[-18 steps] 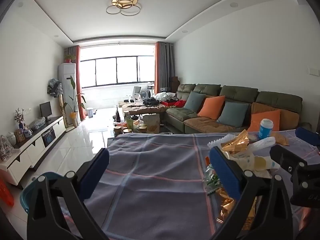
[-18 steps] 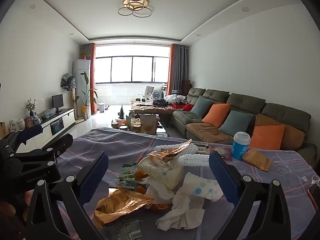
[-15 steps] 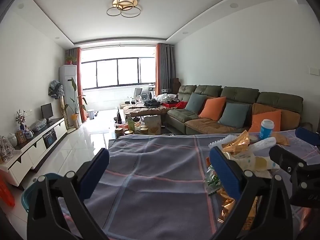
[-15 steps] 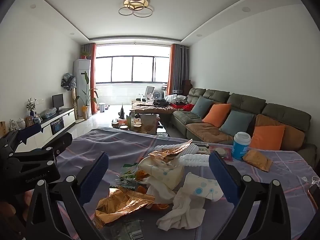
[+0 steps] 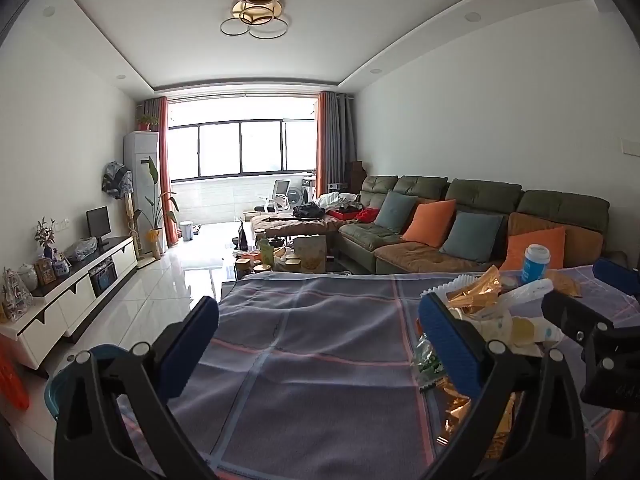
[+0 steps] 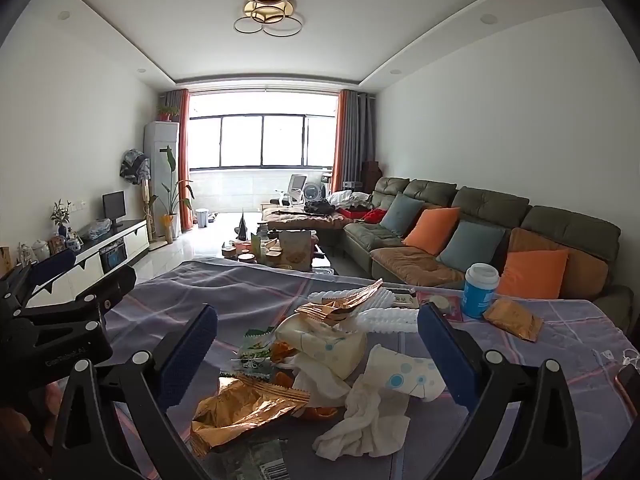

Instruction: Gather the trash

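Both the left gripper point(image 5: 318, 340) and right gripper point(image 6: 318, 344) gape empty. The crumpled gold foil wrapper point(image 6: 244, 406), light and crackly, lies near the table's point(image 6: 240, 292) front edge; pinch its bunched middle.

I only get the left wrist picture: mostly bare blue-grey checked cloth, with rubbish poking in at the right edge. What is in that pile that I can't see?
Observer: The right wrist view shows a crumpled white tissue at the near side of the pile.
Visitor: Anything closer than that?
Observer: Yes, a dark see-through wrapper with a barcode lies flat at the very bottom of that view, just below a crumpled gold foil wrapper.
Visitor: And off to the right?
Observer: A thin white cable lies on the blue-grey checked cloth near its right edge, apart from the pile.
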`<state>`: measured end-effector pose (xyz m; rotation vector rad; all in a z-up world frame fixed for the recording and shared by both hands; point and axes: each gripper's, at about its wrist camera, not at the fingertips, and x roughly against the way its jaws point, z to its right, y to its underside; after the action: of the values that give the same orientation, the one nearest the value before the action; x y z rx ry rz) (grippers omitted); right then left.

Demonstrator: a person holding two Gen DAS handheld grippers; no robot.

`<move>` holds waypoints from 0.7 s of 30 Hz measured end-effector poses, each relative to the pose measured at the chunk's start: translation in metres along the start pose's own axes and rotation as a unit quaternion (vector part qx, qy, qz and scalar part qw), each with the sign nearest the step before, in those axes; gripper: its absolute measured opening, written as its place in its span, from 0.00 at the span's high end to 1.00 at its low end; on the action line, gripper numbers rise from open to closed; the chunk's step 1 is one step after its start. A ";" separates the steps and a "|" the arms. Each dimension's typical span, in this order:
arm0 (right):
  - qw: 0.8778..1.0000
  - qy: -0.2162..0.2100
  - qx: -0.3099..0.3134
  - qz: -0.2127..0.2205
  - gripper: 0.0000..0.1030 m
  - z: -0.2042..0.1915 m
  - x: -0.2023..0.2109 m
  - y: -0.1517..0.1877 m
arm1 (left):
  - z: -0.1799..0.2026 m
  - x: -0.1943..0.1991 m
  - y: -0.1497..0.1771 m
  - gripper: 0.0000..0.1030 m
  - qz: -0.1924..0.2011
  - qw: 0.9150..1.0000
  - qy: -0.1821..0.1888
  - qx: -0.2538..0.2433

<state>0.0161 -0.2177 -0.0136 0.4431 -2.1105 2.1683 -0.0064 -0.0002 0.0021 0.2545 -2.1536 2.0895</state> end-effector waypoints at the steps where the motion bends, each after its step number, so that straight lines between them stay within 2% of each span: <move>1: 1.000 0.000 0.000 -0.001 0.04 0.000 0.000 0.000 | -0.001 0.001 0.000 0.03 0.000 1.000 0.001 0.001; 21: 1.000 0.000 -0.002 0.004 0.04 -0.001 0.011 -0.004 | -0.005 0.003 0.002 0.03 0.003 1.000 -0.008 0.005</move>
<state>0.0065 -0.2176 -0.0069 0.4341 -2.1204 2.1670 -0.0101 0.0050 0.0008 0.2672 -2.1556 2.1078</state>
